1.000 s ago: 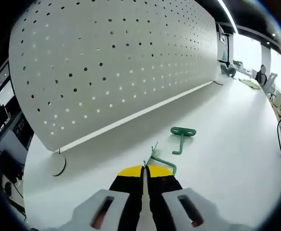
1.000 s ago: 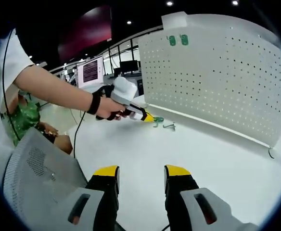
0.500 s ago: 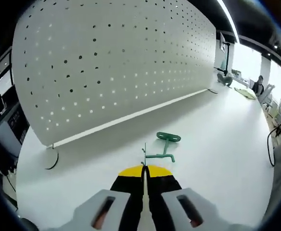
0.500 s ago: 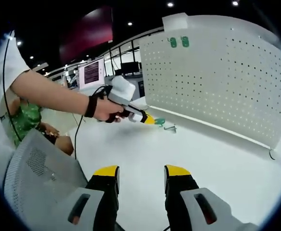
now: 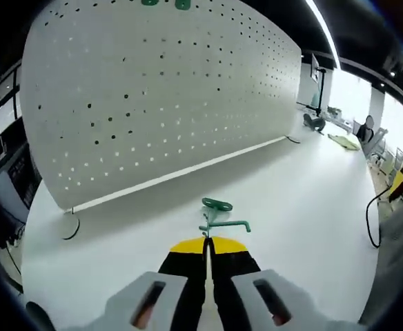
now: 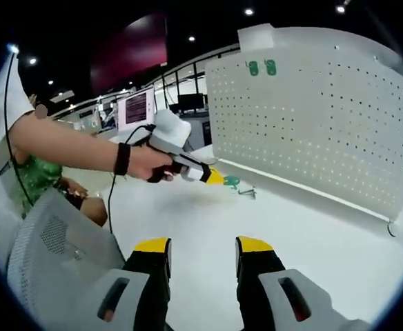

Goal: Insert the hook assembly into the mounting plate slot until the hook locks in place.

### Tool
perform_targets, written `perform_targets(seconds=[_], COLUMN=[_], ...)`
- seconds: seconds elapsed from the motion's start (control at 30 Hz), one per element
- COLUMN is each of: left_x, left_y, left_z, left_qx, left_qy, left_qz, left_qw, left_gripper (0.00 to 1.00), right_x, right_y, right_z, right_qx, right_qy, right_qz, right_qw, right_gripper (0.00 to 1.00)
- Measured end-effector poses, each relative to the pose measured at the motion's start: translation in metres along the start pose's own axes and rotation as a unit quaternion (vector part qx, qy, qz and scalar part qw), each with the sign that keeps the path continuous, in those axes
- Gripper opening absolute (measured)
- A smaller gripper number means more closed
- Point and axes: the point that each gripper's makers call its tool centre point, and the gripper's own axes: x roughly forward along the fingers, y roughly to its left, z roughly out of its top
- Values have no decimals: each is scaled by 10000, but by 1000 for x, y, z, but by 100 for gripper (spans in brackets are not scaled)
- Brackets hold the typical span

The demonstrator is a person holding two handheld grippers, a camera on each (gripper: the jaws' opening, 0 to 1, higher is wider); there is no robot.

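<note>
- Our left gripper has its jaws pressed together on a green hook (pegboard beyond it).
- Our right gripper gapes wide, holding nothing.

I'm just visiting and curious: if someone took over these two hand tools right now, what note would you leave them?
Left gripper: jaws shut on a green hook, lifted above the white table.
Right gripper: jaws open, empty, held back.
The white pegboard stands upright on the table; two green pieces sit near its top edge.
Done: hook picked up.
Left: carry it to the board, push it in until it locks.
</note>
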Motion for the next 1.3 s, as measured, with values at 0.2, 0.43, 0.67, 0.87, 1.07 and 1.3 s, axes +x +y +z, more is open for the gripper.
perform_targets(seconds=[0.2, 0.43, 0.67, 0.87, 1.07, 1.3], left_x=[-7, -16, -24, -27, -29, -30], left_y=[-9, -20, -38, -58, -69, -73], left_z=[6, 15, 24, 18, 14, 19], left_qx=[-48, -141, -23, -41, -15, -124], left_qy=[-66, -188, -369, -328, -262, -353], left_qz=[-11, -104, -213, -385, -478, -479], left_qw=[10000, 9997, 9991, 9987, 9985, 9982], left_gripper=[2, 2, 2, 1, 1, 1], right_x=[0, -2, -14, -25, -31, -29], right_y=[2, 1, -4, -12, -16, -8], right_z=[1, 7, 16, 14, 11, 12], right_qx=[-34, -106, -197, -160, -9, -49], right_qy=[-32, -61, -167, -202, -288, -301], right_qz=[43, 20, -143, -314, -429, -337], right_qw=[10000, 9999, 9996, 9992, 9987, 9990], right_gripper=[37, 37, 37, 37, 37, 37])
